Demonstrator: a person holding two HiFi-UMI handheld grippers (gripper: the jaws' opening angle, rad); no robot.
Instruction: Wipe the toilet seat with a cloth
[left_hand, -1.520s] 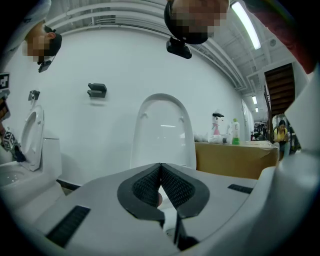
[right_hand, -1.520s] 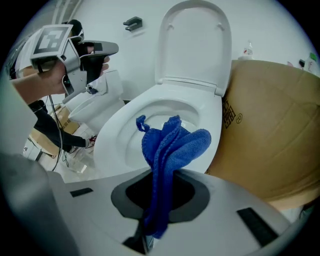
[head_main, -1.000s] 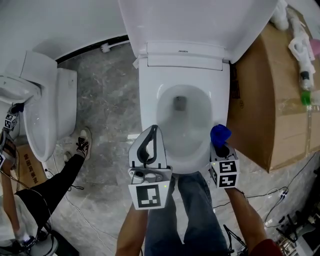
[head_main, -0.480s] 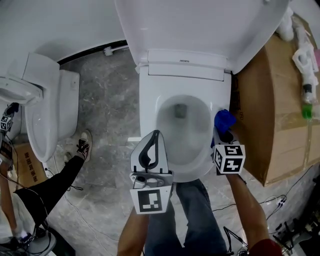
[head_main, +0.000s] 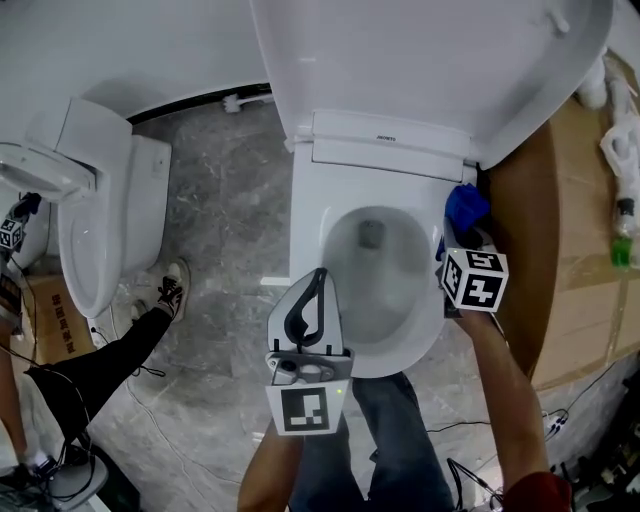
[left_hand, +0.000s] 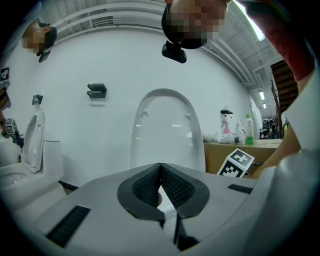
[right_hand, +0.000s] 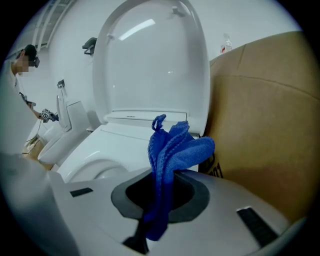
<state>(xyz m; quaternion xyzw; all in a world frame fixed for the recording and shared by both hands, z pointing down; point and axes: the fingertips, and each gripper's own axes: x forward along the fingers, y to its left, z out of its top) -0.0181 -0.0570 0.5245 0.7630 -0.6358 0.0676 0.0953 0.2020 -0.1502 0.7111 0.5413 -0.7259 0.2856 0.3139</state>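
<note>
A second toilet (head_main: 95, 230) stands at the left on the grey marbled floor (head_main: 225, 210). The left gripper (head_main: 317, 280), jaws pressed together on nothing, hangs over the toilet seat (head_main: 318, 200). The right gripper (head_main: 458, 235) clamps the blue cloth (head_main: 466, 207) at the seat's right rear edge, beside a cardboard box (head_main: 565, 290).

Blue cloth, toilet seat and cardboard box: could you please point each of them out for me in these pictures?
blue cloth (right_hand: 175, 145), right gripper view, on its bunched upper folds.
toilet seat (head_main: 308, 235), head view, on the wide left side of the ring.
cardboard box (right_hand: 260, 130), right gripper view, on its brown side face.
</note>
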